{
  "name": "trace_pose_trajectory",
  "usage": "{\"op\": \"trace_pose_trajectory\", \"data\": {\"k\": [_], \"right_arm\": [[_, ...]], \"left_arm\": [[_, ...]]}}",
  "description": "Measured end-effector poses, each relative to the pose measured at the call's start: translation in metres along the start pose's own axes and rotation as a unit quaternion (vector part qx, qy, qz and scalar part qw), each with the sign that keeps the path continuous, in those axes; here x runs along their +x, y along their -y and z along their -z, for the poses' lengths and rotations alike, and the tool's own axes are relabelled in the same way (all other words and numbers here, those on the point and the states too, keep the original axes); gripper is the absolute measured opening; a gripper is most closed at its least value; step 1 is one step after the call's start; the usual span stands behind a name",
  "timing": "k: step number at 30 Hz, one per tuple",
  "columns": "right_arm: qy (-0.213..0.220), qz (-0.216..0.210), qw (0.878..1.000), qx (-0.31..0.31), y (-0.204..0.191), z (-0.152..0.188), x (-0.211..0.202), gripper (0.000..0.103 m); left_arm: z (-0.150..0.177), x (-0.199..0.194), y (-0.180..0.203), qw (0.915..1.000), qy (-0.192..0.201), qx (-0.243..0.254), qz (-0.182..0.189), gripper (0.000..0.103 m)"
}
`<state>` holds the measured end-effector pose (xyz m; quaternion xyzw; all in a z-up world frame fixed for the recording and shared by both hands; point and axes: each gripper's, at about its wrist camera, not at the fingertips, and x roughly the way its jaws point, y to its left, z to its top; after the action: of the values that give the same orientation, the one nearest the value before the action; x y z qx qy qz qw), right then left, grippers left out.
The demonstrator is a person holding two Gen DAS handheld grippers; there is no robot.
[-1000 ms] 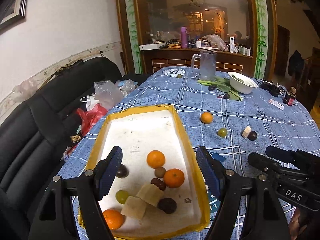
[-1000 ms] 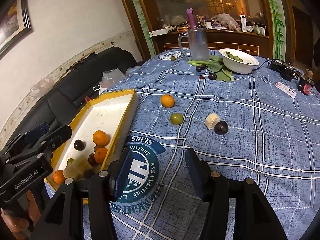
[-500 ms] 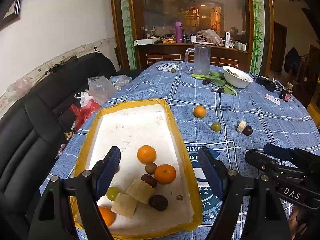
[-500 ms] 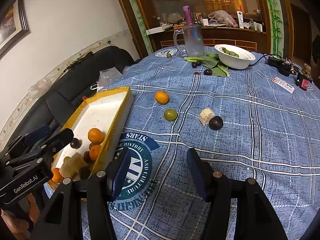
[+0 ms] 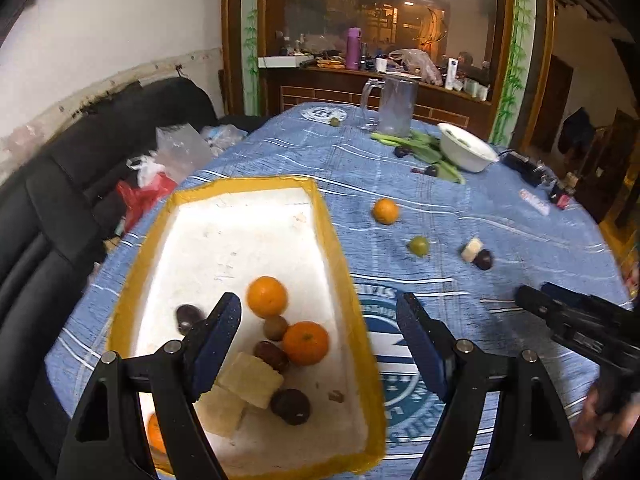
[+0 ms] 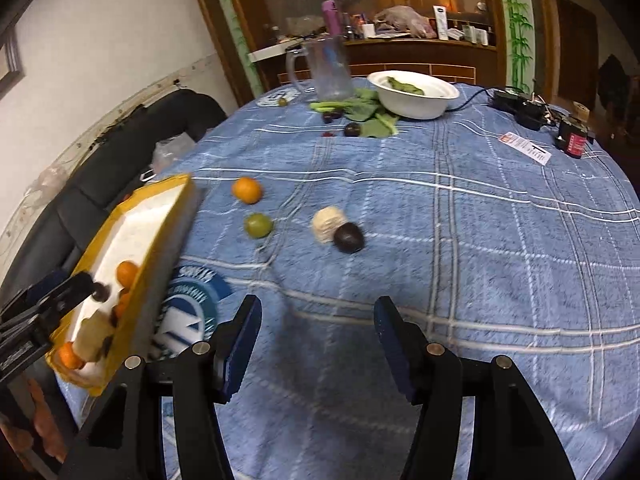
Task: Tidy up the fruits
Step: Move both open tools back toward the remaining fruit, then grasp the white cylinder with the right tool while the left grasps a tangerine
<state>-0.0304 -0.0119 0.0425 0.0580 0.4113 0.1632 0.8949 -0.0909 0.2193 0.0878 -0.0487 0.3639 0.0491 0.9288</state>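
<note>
A yellow-rimmed white tray (image 5: 332, 240) holds oranges (image 5: 267, 296), dark plums (image 5: 291, 406), a green fruit and pale cake blocks (image 5: 250, 378). My left gripper (image 5: 318, 344) is open and empty above the tray's near end. On the blue cloth lie an orange (image 6: 247, 190), a green fruit (image 6: 258, 225), a pale block (image 6: 328, 224) and a dark plum (image 6: 349, 237). My right gripper (image 6: 316, 344) is open and empty, short of them. The tray also shows in the right wrist view (image 6: 168, 224).
A white bowl (image 6: 412, 94) on green leaves, a glass mug (image 6: 330, 68) and small dark fruits stand at the table's far side. Black devices and a card (image 6: 526, 149) lie at the far right. A black sofa (image 5: 60, 184) with plastic bags borders the left.
My right gripper has moved forward toward the loose fruits, which now look larger. My left gripper has shifted a little over the tray. Both stay open.
</note>
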Motion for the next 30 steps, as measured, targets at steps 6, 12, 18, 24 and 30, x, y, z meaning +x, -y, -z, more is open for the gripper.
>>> {"op": "trace_pose_trajectory", "data": {"k": [6, 12, 18, 24, 30], "right_arm": [[0.004, 0.026, 0.999, -0.04, -0.001, -0.033, 0.029, 0.062], [-0.017, 0.034, 0.996, -0.074, -0.012, -0.057, 0.076, 0.059], [-0.032, 0.049, 0.994, -0.092, -0.015, -0.057, 0.097, 0.035], [-0.022, 0.025, 0.998, -0.053, 0.0, -0.056, 0.084, 0.033], [0.002, -0.005, 1.0, 0.001, 0.018, -0.054, 0.072, 0.033]], "left_arm": [[-0.006, -0.005, 0.005, 0.9997, 0.012, 0.0, 0.02, 0.079], [-0.011, 0.009, -0.002, 0.9999, -0.004, -0.008, 0.009, 0.079], [-0.027, 0.027, 0.0, 0.9994, -0.02, -0.015, 0.025, 0.079], [-0.06, 0.064, 0.023, 0.9916, -0.076, -0.029, 0.1, 0.079], [-0.096, 0.107, 0.05, 0.9919, -0.098, -0.01, 0.081, 0.079]]}}
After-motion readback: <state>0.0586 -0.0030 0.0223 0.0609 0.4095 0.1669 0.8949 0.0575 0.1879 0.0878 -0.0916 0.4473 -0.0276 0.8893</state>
